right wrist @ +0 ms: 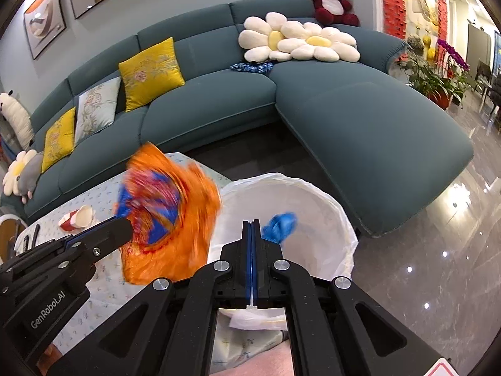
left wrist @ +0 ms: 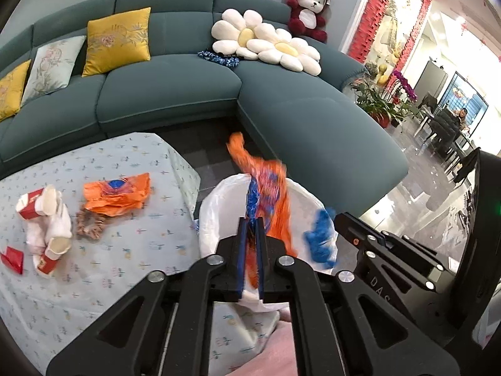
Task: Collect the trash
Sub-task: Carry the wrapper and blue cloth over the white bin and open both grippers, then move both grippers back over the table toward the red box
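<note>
A crumpled orange-and-blue wrapper (left wrist: 269, 188) hangs blurred over the mouth of a white-lined trash bag (left wrist: 216, 200). Its tail runs between the pads of my left gripper (left wrist: 252, 219), whose jaws stand slightly parted and do not pinch it. In the right wrist view the same wrapper (right wrist: 175, 219) fans out from the left gripper's tip (right wrist: 125, 227), beside the bag (right wrist: 325, 197). My right gripper (right wrist: 252, 222) is shut and empty above the bag, also seen from the left (left wrist: 339, 217). A blue scrap (right wrist: 280, 224) lies inside the bag.
On the patterned tablecloth (left wrist: 131, 250) lie another orange wrapper (left wrist: 117, 194), red-and-white paper cups (left wrist: 31, 208), crumpled tissue (left wrist: 59, 222), a brown scrunchie (left wrist: 90, 224) and a red scrap (left wrist: 12, 258). A teal sofa (left wrist: 175, 94) curves behind; glossy floor (right wrist: 422, 235) lies right.
</note>
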Motion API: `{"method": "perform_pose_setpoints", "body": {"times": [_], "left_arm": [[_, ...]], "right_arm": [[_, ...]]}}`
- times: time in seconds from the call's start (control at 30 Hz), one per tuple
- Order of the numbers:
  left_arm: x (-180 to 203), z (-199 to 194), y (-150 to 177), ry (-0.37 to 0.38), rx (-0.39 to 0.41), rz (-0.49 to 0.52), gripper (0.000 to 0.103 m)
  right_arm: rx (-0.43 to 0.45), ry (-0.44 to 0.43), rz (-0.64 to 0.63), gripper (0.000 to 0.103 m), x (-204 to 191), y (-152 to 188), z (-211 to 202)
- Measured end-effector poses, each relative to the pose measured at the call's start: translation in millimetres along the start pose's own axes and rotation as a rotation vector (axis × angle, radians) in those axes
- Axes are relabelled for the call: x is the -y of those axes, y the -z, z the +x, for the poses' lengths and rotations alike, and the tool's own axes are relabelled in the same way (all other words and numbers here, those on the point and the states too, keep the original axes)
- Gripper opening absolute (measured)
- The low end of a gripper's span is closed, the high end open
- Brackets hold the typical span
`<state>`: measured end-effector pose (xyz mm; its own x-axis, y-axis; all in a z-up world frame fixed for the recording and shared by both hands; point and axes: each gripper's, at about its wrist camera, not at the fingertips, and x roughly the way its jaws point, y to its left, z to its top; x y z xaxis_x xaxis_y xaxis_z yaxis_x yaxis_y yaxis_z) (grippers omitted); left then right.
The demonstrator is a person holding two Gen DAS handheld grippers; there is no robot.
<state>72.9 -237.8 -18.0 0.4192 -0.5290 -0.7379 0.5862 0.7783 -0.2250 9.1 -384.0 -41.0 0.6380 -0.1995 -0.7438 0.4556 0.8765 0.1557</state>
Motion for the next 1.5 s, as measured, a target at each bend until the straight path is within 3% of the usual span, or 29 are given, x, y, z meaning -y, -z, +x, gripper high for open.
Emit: {"method": "perform_pose_setpoints", "body": {"times": [0.07, 0.1, 0.47, 0.63, 0.73, 0.83, 1.5], "left_arm": [[4, 7, -2, -0.007, -0.015, -0.013, 0.034], [5, 7, -3, -0.017, -0.008, -0.021, 0.038], [-11, 0, 5, -0.073, 0.008, -0.052, 0.043], [-31, -13, 13, -0.107, 0.024, -0.094, 0.056], [-46, -22, 17, -0.131, 0.034, -0.115, 0.058], [-61, -34, 21, -0.163, 0.053, -0.139, 0.066], [-204, -103, 64, -0.330, 0.108, -0.379, 0.080]], "right_arm": [[-0.006, 0.019, 0.007, 0.015, 5, 0, 3], [-0.009, 0.022, 0.012, 0.021, 7, 0, 4], [0.009, 0.024, 0.037, 0.043, 9, 5, -4], [0.016, 0.013, 0.018, 0.052, -6, 8, -9], [0.013, -0.002, 0.001, 0.054, -19, 12, -12], [0.010, -0.017, -0.024, 0.056, -36, 16, -16], [-0.035, -0.129, -0.224, 0.063, -175, 51, -21]]}}
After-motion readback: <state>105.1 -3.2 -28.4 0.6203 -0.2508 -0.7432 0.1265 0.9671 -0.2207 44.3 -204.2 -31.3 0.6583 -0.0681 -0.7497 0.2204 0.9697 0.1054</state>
